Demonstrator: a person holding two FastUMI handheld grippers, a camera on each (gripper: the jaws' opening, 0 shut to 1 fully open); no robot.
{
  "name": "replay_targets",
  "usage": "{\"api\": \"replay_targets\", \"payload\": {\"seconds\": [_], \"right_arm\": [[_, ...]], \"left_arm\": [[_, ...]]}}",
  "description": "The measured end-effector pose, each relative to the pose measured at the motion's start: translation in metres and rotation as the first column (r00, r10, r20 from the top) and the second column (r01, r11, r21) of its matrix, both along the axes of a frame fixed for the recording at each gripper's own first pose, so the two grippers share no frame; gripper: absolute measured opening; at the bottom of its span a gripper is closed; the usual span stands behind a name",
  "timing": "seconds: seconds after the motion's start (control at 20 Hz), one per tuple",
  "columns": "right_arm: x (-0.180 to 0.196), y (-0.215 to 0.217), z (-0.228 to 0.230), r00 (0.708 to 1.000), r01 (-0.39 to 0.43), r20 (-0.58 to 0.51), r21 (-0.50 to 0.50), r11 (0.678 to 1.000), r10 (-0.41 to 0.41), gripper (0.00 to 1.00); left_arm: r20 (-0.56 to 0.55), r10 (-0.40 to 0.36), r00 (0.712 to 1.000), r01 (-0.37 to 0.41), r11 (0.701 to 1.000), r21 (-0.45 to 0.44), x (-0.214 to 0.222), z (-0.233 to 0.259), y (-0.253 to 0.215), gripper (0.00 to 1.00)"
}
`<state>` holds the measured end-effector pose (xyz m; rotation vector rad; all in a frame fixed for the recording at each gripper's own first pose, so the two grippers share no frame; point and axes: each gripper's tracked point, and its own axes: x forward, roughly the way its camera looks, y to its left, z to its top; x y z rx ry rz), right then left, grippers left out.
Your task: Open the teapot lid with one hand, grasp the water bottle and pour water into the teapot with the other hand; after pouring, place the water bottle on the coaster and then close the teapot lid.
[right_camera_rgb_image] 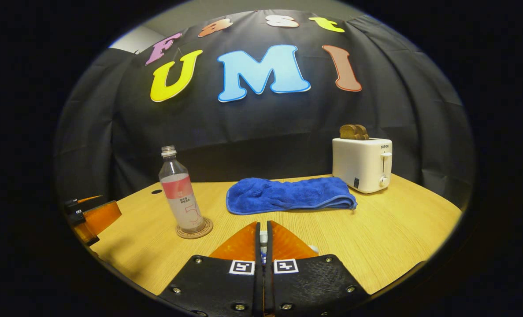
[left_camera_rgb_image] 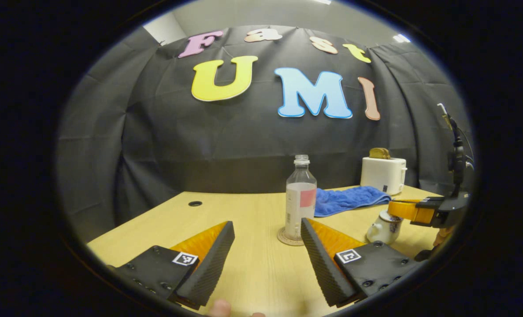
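A clear, uncapped water bottle [left_camera_rgb_image: 301, 198] [right_camera_rgb_image: 182, 198] with a pink and white label stands upright on a round coaster [left_camera_rgb_image: 287, 240] [right_camera_rgb_image: 194, 231]. My left gripper [left_camera_rgb_image: 266, 225] is open just in front of the bottle, not touching it; in the right gripper view it shows at the left edge [right_camera_rgb_image: 94, 215]. A small white teapot [left_camera_rgb_image: 383, 228] sits to the right. My right gripper [right_camera_rgb_image: 263, 226] [left_camera_rgb_image: 398, 209] sits at the teapot's top, shut on the knob of the teapot lid [right_camera_rgb_image: 264, 241]. The teapot's body is mostly hidden in the right gripper view.
A folded blue towel [right_camera_rgb_image: 287, 193] [left_camera_rgb_image: 347, 199] lies behind the bottle and teapot. A white toaster [right_camera_rgb_image: 362, 164] [left_camera_rgb_image: 383, 175] holding bread stands at the back right. The wooden table [right_camera_rgb_image: 398, 237] has a cable hole [left_camera_rgb_image: 195, 203] at the back left.
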<state>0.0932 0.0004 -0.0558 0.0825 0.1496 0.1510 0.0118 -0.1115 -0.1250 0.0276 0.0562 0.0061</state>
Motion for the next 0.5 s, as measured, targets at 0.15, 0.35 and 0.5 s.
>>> {"api": "replay_targets", "payload": {"seconds": [0.15,0.35,0.5], "right_arm": [[-0.003,0.004,0.005,1.000,-0.013,0.012,0.003,1.000,0.013,0.07],[-0.010,0.003,0.025,0.997,-0.011,0.076,-0.022,1.000,0.013,0.23],[-0.022,0.006,0.031,0.996,-0.029,0.085,0.000,1.000,0.029,0.23]], "left_arm": [[-0.004,-0.013,1.000,0.013,1.000,-0.009,-0.002,0.000,-0.007,1.00],[-0.001,-0.017,1.000,0.017,1.000,-0.002,-0.004,0.005,-0.016,1.00],[0.010,-0.024,1.000,0.024,1.000,-0.001,-0.011,0.011,-0.026,1.00]]}}
